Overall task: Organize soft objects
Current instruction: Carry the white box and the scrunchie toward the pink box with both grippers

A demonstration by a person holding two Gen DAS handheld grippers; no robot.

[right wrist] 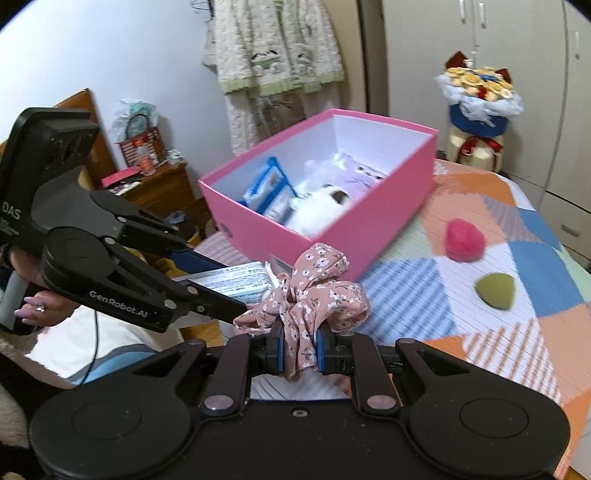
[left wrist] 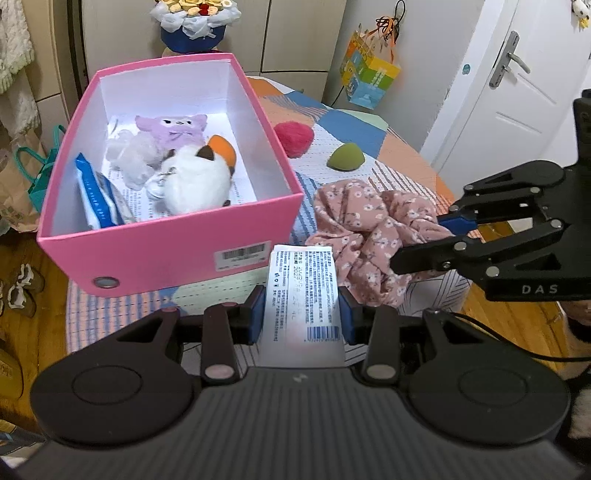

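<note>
My left gripper [left wrist: 303,315] is shut on a white printed packet [left wrist: 301,280], held just in front of the pink box [left wrist: 166,243]. To its right, my right gripper [left wrist: 421,242] is shut on a pink floral scrunchie [left wrist: 365,221], which also shows in the right wrist view, bunched between the blue pads of the right gripper [right wrist: 299,350]. In that view the left gripper [right wrist: 232,286] holds the packet [right wrist: 236,282] near the box [right wrist: 332,236]. The box holds a white and orange plush [left wrist: 195,184], a purple plush [left wrist: 171,127] and a blue packet [left wrist: 94,195]. A pink fuzzy heart [left wrist: 293,136] and a green teardrop sponge [left wrist: 345,157] lie on the table.
The table wears a patchwork cloth [right wrist: 517,332]. A flower bouquet in a blue pot [left wrist: 192,26] stands behind the box. A colourful paper bag [left wrist: 369,74] hangs by a white door [left wrist: 517,92]. A wooden nightstand [right wrist: 159,184] stands left of the table, and a person's hand [right wrist: 33,306] holds the left gripper.
</note>
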